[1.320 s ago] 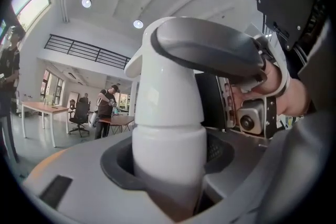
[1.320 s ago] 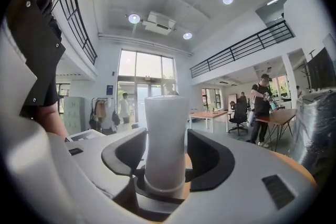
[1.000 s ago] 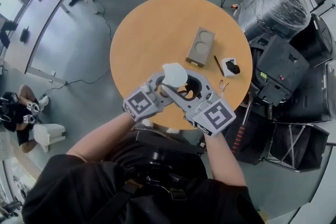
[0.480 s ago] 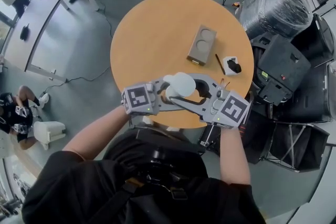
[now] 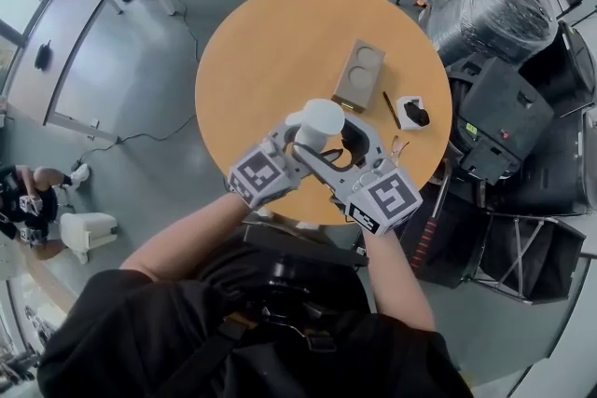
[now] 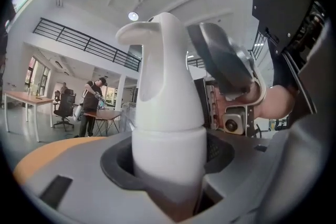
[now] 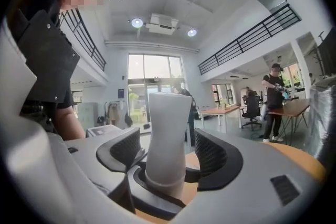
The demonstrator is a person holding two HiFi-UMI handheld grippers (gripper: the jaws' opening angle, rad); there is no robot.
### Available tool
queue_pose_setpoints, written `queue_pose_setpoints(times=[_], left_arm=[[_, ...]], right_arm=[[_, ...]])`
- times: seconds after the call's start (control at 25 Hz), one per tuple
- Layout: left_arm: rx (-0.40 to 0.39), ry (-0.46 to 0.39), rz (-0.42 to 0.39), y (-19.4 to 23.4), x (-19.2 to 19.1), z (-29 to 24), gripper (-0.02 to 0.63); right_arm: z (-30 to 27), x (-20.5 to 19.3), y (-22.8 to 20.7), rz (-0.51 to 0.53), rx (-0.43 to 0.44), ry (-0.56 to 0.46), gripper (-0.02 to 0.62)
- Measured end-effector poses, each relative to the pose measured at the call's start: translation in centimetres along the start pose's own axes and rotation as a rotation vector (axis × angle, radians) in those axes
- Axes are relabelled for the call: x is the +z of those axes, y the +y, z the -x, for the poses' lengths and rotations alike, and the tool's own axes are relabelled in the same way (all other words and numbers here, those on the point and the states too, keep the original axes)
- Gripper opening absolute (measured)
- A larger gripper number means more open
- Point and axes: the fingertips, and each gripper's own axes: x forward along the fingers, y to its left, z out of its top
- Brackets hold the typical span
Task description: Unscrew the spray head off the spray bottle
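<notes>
From above, the bottle was held up over the near edge of the round table, with the left gripper and the right gripper meeting on it from either side. Farther back on the table lay a brown tray and, just beside it, a pen. Along the left gripper, its jaws were clamped on the bottle's round white body, pads pressed to both sides. The bottle stood upright there with the spray head on top, and the right gripper loomed close behind it. Along the right gripper, the jaws had just been opening. They stood wide on either side of the spray head, a thin gap showing at each pad, so they gripped nothing.
</notes>
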Motion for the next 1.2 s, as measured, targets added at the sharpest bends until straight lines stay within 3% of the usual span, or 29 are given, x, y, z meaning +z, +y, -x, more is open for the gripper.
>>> queue_pose_setpoints(times=[0.2,0.28,0.36,0.68,0.84,1.2], left_arm=[[0.092,0.026,-0.029,0.4,-0.9,-0.6,0.290],[0.103,0.031,-0.024,0.3,-1.1,-0.7,0.290],[0.082,0.025,-0.016,0.0,-0.9,-0.8,0.290],[-0.205,-0.017,-0.029,-3.4,0.2,-0.7,0.290],[-0.231,-0.040,-0.051,-3.7,0.4,0.2,0.290],[-0.209,-0.045,-0.049,-4.3,-0.6,0.2,0.290]], right_arm=[[-0.8,-0.8,-1.3,-0.006,-0.100,0.030,0.331],[-0.8,-0.8,-1.3,0.007,-0.114,0.033,0.300],[-0.8,-0.7,-0.8,0.032,-0.085,0.026,0.239],[1.1,0.6,1.4,0.040,0.209,-0.012,0.216],[1.2,2.1,2.2,0.012,0.270,-0.069,0.216],[2.6,5.4,2.8,0.080,0.267,-0.104,0.215]])
